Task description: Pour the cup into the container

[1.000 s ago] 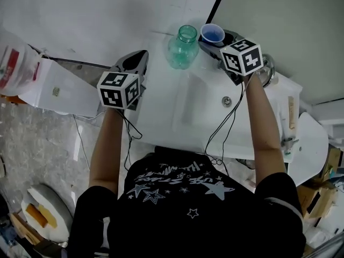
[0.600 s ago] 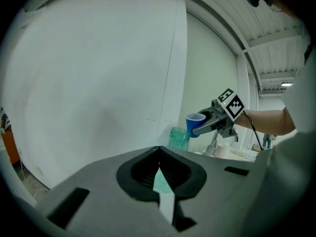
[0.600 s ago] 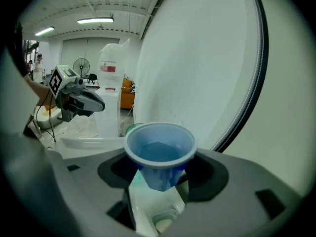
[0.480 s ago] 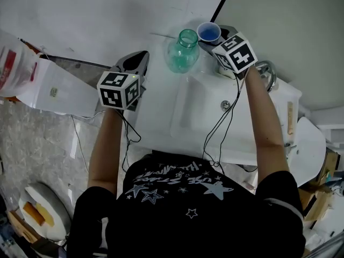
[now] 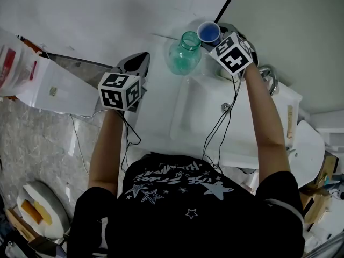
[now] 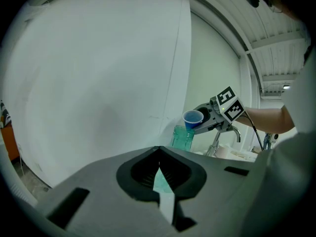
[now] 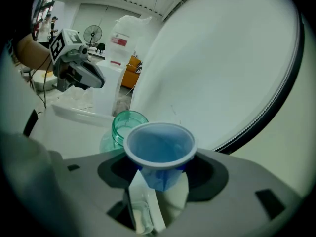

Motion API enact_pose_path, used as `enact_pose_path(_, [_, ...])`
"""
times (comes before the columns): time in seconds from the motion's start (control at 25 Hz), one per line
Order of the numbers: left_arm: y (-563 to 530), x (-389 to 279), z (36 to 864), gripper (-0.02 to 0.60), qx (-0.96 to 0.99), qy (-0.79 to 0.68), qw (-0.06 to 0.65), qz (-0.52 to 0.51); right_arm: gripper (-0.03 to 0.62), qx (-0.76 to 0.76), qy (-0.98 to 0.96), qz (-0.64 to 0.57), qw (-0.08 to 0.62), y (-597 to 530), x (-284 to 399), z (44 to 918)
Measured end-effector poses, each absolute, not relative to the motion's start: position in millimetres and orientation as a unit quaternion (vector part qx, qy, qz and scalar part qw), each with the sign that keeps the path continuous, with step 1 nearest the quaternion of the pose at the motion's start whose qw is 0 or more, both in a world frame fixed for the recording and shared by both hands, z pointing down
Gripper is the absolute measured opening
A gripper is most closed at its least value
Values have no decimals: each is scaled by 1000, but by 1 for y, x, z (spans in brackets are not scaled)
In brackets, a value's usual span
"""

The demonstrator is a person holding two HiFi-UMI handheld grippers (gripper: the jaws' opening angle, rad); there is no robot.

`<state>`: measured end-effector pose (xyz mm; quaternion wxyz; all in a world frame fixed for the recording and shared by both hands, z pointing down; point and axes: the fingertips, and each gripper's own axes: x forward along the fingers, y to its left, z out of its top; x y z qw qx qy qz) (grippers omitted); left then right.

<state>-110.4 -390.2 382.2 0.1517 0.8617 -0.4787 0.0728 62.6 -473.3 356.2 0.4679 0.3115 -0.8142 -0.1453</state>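
A small blue cup with a white rim is held by my right gripper, shut on its sides. The cup leans toward the mouth of a clear green jar that stands on the white sink top just left of it. The cup's rim hangs beside and slightly above the jar's mouth. My left gripper hovers left of the jar, well apart from it, jaws shut on nothing.
A white basin lies below the jar, with a chrome tap to the right. A white box and a bag stand at the left. A white wall rises behind the jar.
My right gripper has moved left toward the jar and rolled, tipping the cup toward the jar's mouth. The left gripper has stayed put.
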Motion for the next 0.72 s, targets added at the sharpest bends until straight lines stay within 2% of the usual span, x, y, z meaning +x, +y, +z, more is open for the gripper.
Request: enact_pose_path(0.72, [-393,-109,388,11,862,-476,159,68,278,291,-761,-240,528,-480,62,356])
